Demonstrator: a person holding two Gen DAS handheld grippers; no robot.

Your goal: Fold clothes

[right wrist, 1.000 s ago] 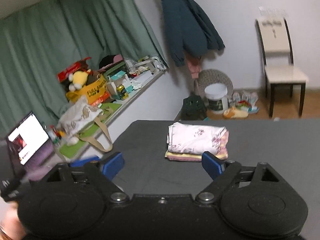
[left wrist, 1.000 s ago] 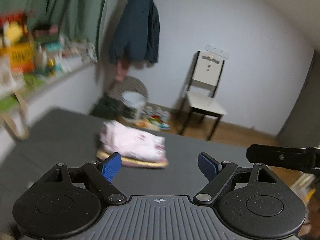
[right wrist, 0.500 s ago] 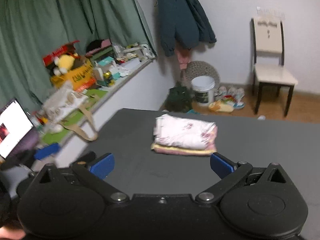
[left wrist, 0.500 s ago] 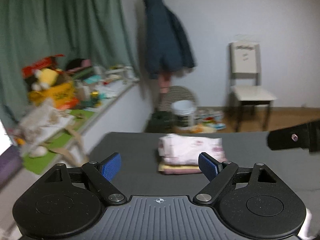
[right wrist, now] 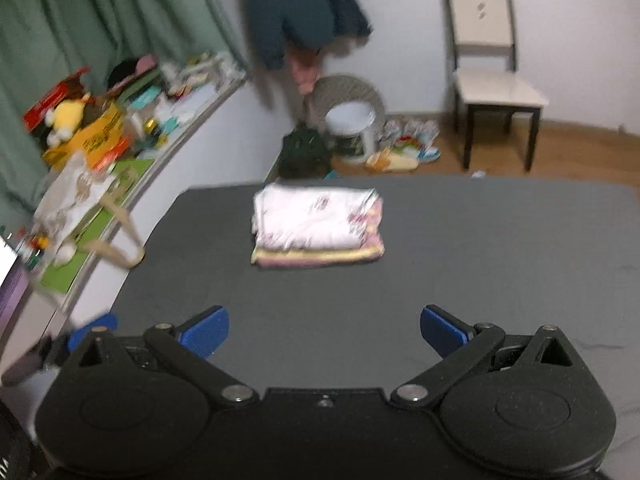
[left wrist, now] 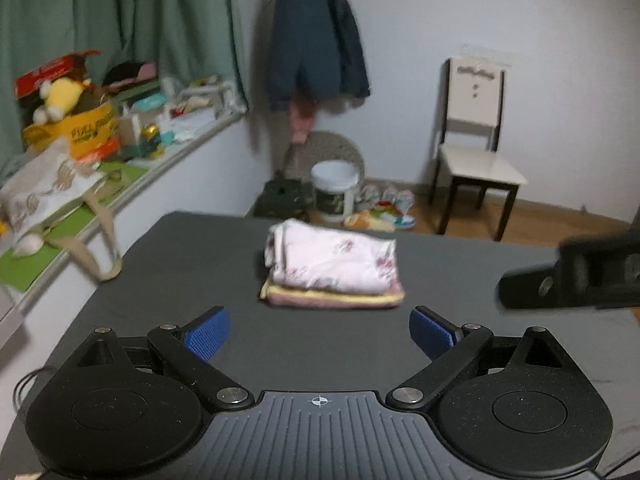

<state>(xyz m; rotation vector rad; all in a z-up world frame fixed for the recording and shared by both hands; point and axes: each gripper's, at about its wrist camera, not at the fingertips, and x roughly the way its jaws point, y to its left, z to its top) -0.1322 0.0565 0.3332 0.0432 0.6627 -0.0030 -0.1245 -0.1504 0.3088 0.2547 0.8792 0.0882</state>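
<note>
- the left gripper is seen with its jaws spread wide and nothing held between the blue pads; only bare dark counter lies in the gap.
- the right gripper is likewise wide open and empty, its pads over bare counter.
- straight ahead of both sets of jaws, apart from them across a strip of counter, a folded stack is found: a white flowered piece on top of a yellow and pink one.
- the stack's long axis runs left to right, across the line of the fingers, so its long near edge faces both grippers.
- in the left view the stack sits almost centred between the pads; in the right view it sits slightly left of centre, so the left gripper is judged a little better lined up. which one is nearer cannot be told with confidence.
- the right gripper's body is seen at the right edge of the left view, beside the stack and clear of it.
- no unfolded garment is visible on the counter; the stack is judged already folded, and the next piece, if any, lies out of view.
- a chair and a hanging coat stand well beyond the counter and are not involved.
</note>
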